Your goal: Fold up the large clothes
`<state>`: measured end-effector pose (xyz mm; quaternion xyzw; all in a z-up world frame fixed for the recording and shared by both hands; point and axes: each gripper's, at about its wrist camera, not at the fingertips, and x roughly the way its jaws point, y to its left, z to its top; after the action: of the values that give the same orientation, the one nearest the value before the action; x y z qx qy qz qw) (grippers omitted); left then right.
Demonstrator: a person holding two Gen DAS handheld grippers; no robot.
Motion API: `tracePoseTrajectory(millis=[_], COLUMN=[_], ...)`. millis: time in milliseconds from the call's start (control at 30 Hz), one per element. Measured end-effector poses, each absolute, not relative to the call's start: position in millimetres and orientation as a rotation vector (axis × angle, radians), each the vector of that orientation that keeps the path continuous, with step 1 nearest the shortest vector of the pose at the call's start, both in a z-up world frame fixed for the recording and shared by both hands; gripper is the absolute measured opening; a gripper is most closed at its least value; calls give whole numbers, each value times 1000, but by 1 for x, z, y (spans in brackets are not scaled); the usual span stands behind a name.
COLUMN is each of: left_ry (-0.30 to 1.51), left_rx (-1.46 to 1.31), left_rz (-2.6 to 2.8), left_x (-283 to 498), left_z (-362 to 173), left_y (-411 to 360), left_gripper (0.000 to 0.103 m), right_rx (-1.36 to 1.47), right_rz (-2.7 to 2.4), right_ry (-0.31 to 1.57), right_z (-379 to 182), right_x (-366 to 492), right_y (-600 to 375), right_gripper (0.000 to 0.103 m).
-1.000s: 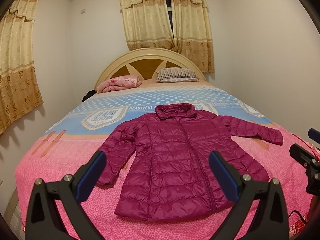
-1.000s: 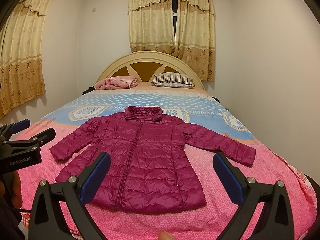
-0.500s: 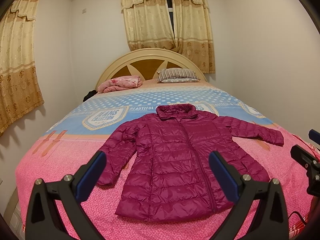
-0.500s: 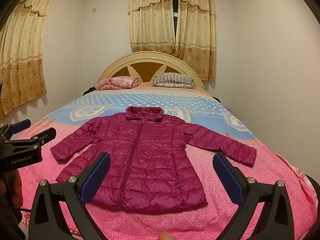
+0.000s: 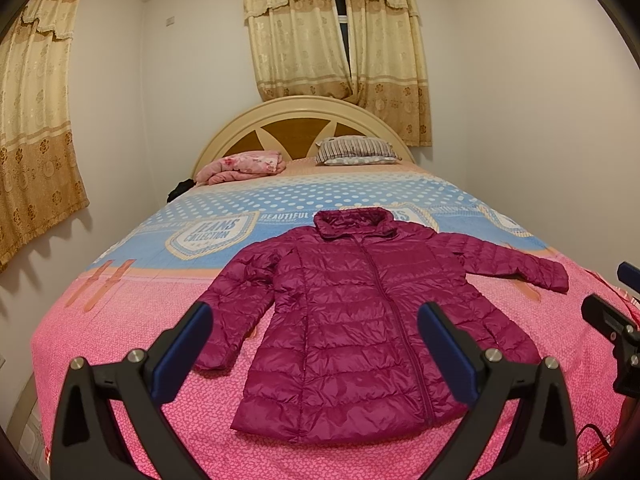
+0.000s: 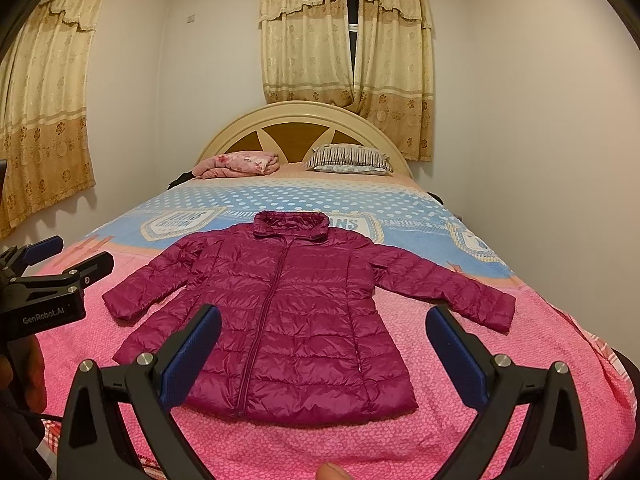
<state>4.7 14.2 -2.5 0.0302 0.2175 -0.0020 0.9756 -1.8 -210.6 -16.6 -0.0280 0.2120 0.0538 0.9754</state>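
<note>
Left wrist view: the jacket (image 5: 360,320) lay front-up and spread flat on the pink part of the bedspread (image 5: 120,328), collar toward the headboard (image 5: 300,120), hem toward me. I judged it light, soft and springy, a quilted down-type shell with a glossy, probably slippery surface; a shallow pinch would likely slide off, so I would take a full fold of fabric at a cuff or a hem corner, where seams give some body. Trapped air should make folds puff back up.

Look: magenta, zipped closed along the centre, horizontal quilting, stand collar, both sleeves angled outward, the sleeve (image 5: 520,264) on my right reaching further from the body than the other.

Tools: left gripper (image 5: 316,344) held above the near edge of the bed, jaws spread wide, nothing between them, not touching the jacket. In the right wrist view the right gripper (image 6: 324,344) was likewise spread wide and empty, apart from the cloth.

Surroundings: striped pillow (image 5: 356,152) and folded pink blanket (image 5: 244,166) near the headboard, well apart from the jacket; curtains (image 5: 336,32) behind.

No fold started, by my reading.
</note>
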Motion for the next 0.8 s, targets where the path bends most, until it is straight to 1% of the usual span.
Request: tracePoseTrajectory(millis=[467, 667, 800], left_ry=[472, 505, 515], left_rx=[52, 70, 70], left_rz=[-9, -42, -46], left_x=[14, 37, 64], left_z=[-13, -35, -52], left_y=[17, 6, 1], left_gripper=[103, 103, 103], right_rx=[-37, 8, 97], right_rz=[159, 147, 58], right_ry=[442, 531, 576], right_z=[-24, -54, -80], right_x=[2, 37, 71], right_y=[-210, -236, -280], right_gripper=[102, 102, 102])
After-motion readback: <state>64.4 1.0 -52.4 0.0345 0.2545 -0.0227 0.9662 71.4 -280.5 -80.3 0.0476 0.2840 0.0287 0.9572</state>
